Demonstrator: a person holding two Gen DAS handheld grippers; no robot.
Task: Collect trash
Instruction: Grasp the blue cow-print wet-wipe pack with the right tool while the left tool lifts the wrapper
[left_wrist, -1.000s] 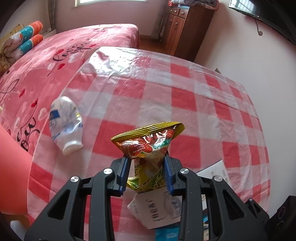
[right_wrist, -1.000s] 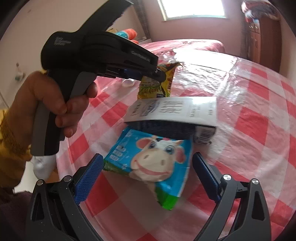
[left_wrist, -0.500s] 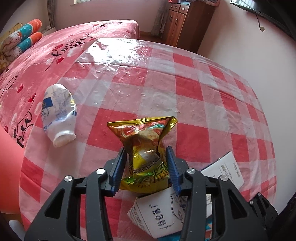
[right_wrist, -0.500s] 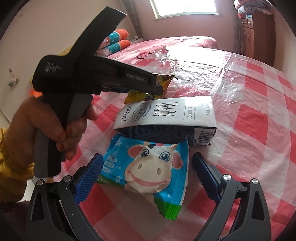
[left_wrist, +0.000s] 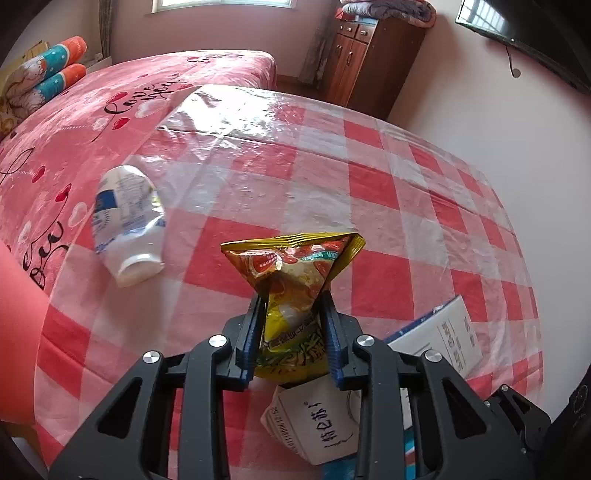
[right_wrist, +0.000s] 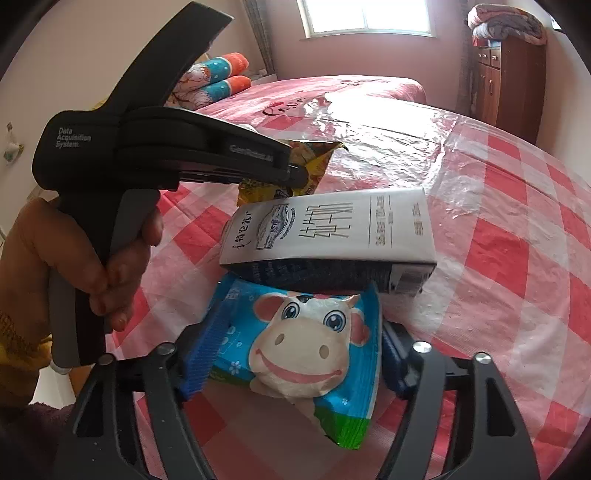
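Observation:
My left gripper (left_wrist: 291, 299) has its blue pads pressed on the lower half of a yellow snack bag (left_wrist: 295, 258), and its jaws are still closing. The right wrist view shows that gripper (right_wrist: 295, 173) from the side, above the bag (right_wrist: 317, 158). My right gripper (right_wrist: 299, 325) is closing around a blue wrapper with a cartoon cow (right_wrist: 306, 347); both pads touch the wrapper's side edges. A white milk carton (right_wrist: 332, 229) lies on its side between the two wrappers, resting on the cow wrapper's far end. A crushed white plastic bottle (left_wrist: 125, 218) lies to the left.
All of it lies on a table (left_wrist: 369, 192) with a red-and-white checked cloth under clear plastic. A pink bed (left_wrist: 74, 122) runs along the table's left side, and a wooden cabinet (left_wrist: 365, 62) stands behind. A person's hand (right_wrist: 110, 266) holds the left gripper's handle.
The right jaws have come in from wide apart to the cow wrapper's edges. The left jaws loosened a little on the snack bag, then squeezed it again.

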